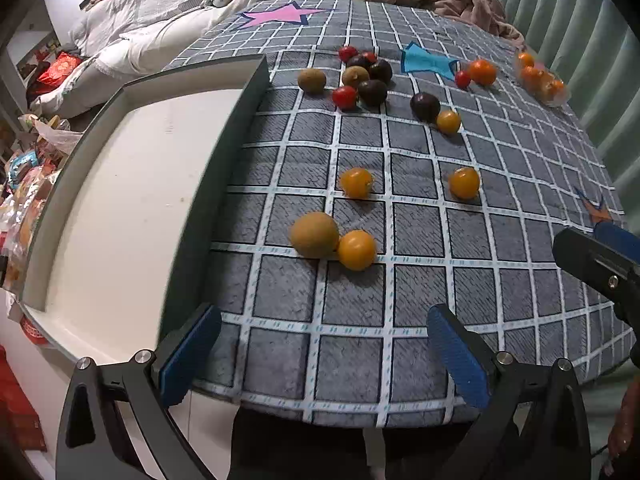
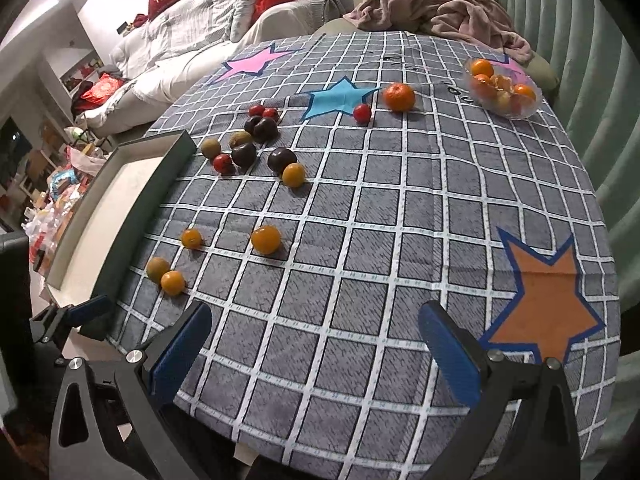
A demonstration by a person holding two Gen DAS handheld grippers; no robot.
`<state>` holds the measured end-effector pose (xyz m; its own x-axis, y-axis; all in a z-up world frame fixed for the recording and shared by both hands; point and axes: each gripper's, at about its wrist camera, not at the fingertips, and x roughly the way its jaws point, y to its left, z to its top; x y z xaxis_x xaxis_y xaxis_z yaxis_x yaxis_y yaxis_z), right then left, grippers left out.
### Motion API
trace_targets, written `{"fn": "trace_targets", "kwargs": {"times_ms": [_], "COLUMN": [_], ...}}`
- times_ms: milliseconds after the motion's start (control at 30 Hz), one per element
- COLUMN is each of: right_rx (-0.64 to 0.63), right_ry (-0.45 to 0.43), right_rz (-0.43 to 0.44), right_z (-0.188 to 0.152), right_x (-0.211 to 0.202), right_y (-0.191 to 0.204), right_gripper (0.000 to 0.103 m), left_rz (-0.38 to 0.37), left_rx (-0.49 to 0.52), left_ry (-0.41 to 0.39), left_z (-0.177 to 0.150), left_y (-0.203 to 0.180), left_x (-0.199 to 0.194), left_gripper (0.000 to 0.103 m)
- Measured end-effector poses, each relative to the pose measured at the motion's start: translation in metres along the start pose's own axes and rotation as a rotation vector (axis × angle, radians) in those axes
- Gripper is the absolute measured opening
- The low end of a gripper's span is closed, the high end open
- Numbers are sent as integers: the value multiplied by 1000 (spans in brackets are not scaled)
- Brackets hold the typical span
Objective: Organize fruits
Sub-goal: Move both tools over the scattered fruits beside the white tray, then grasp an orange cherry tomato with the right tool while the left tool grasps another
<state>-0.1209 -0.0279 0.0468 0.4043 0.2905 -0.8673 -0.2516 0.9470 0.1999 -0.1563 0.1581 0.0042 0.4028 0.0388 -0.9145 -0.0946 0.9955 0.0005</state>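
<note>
Loose fruit lies on a grey checked tablecloth (image 1: pixel 360 300). A kiwi (image 1: pixel 314 234) touches a yellow tomato (image 1: pixel 356 249) nearest my left gripper (image 1: pixel 324 344), which is open and empty at the table's near edge. Two more yellow tomatoes (image 1: pixel 356 182) (image 1: pixel 464 183) lie beyond. A far cluster holds kiwis, dark plums (image 1: pixel 372 92) and red tomatoes (image 1: pixel 344 97). My right gripper (image 2: pixel 316 344) is open and empty, near the orange star (image 2: pixel 546 304). A mandarin (image 2: pixel 399 97) lies by the blue star (image 2: pixel 338 98).
A white tray with a dark rim (image 1: pixel 224 184) sits at the table's left; it also shows in the right wrist view (image 2: pixel 132 216). A clear bowl of mandarins (image 2: pixel 502 90) stands at the far right. A pink blanket (image 2: pixel 436 8) and sofa lie behind.
</note>
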Motion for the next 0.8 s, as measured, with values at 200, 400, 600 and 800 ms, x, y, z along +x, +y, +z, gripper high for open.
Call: {"fn": "trace_targets", "kwargs": {"times_ms": [200,400,600,800], "right_rx": [-42,-78,-131,-177], "right_ry": [9,11,-3,-19], "right_rz": [-5,0,1,5], "right_z": [10,17,21,21], "right_x": [20,37,47,51], "right_y": [5,12,21,25], "right_gripper": [103,103,103,95], "left_rz": [11,12,12,14], "left_rx": [-17,-49,-45,-61], "left_ry": [-12,-39,-39,-58], "left_z": [0,3,5,4], "left_y": [-4,1,2,4], "left_x": [12,17,18,16], "left_gripper": [103,103,103,103]}}
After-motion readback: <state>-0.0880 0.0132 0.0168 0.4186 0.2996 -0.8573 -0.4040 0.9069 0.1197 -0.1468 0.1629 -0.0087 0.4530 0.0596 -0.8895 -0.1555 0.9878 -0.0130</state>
